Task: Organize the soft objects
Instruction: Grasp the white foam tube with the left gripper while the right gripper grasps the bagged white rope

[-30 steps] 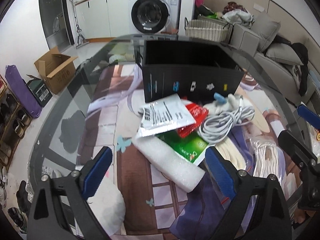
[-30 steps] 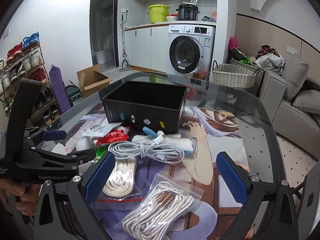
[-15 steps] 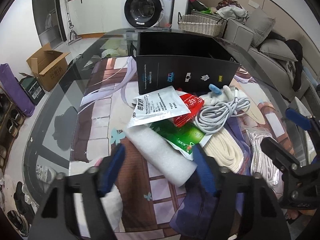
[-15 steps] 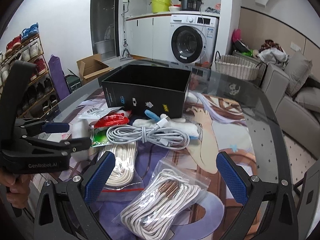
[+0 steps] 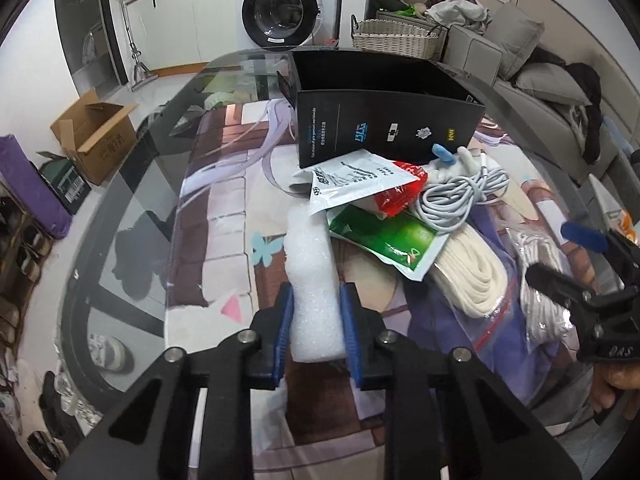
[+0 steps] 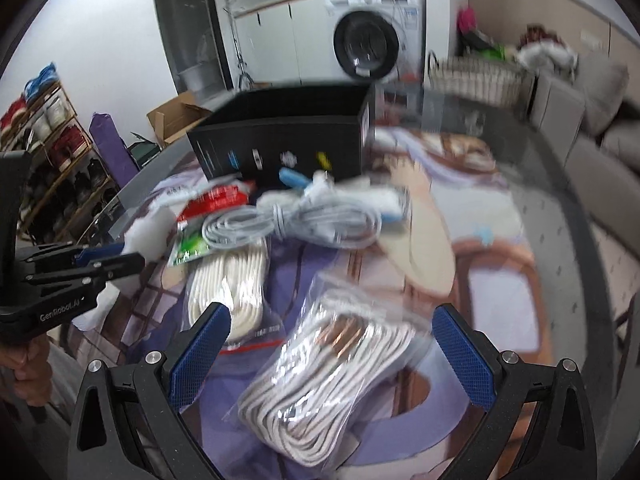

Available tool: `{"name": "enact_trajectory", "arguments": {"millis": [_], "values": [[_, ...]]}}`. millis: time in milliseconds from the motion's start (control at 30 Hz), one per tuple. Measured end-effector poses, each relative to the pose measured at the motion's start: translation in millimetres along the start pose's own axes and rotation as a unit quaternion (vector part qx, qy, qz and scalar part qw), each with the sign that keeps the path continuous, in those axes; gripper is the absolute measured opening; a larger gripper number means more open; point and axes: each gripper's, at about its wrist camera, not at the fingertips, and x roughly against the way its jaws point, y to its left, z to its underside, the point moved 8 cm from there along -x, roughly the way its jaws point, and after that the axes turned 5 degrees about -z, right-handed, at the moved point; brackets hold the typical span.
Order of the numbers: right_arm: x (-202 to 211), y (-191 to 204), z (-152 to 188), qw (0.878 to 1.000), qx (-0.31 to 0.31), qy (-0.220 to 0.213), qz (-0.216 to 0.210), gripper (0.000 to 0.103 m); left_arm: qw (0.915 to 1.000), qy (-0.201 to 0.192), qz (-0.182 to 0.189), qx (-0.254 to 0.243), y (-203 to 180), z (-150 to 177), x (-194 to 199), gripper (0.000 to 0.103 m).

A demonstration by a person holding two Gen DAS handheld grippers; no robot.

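Clamping its two blue pads on the near end of a white foam roll (image 5: 312,276), our left gripper (image 5: 316,328) holds the roll low over the glass table (image 5: 132,208), the foam squeezed between the fingers (image 5: 285,320). We see the roll run away from the gripper toward the black box (image 5: 384,120), which stands open-topped near the middle of the table and serves as our landmark here.

Just in front of the box, a white printed pouch (image 5: 356,178) lies over the far end of the roll. A red packet (image 5: 400,196) sits beside it and a green packet (image 5: 384,240) lies a little nearer to us. To the right of these, still in front of the box, a grey cable bundle (image 5: 456,200) rests partly on a coil of cream rope (image 5: 472,276) in a clear bag.

Our right gripper (image 6: 332,356) hangs with its jaws spread wide and nothing between them, above a clear bag of white cord (image 6: 340,380), which lies nearest to us in front of the box and to the right of the cream rope. That view is blurred, so we cannot tell whether the pads touch the bag.

Behind the box, across the room, stand a washing machine (image 5: 288,8) and a wicker basket (image 5: 396,38). Left of the box, on the floor, a cardboard carton (image 5: 96,136) sits open.
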Motion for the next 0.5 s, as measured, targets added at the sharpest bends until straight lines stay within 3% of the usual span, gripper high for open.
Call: {"name": "enact_trajectory", "arguments": {"millis": [200,233,267,367,500], "values": [[-18,5,14,0.999,0.017,0.035,0.001,0.098,0.9999,-0.007,-0.004,-0.014,-5,-5,-1,0.02],[-22,7,16,0.999,0.024,0.042,-0.005,0.091,0.9999,-0.007,0.0,-0.015,-4,-4,0,0.02],[-24,8,17,0.999,0.024,0.044,-0.014,0.073,0.9999,-0.006,0.007,-0.014,-4,-2,2,0.02],[-20,7,15,0.999,0.038,0.028,-0.022,0.047,0.9997,-0.007,0.018,-0.015,-2,6,8,0.02],[-21,6,11,0.998,0.03,0.036,-0.046,0.046,0.9992,-0.018,0.005,-0.035,-5,6,10,0.02]]}}
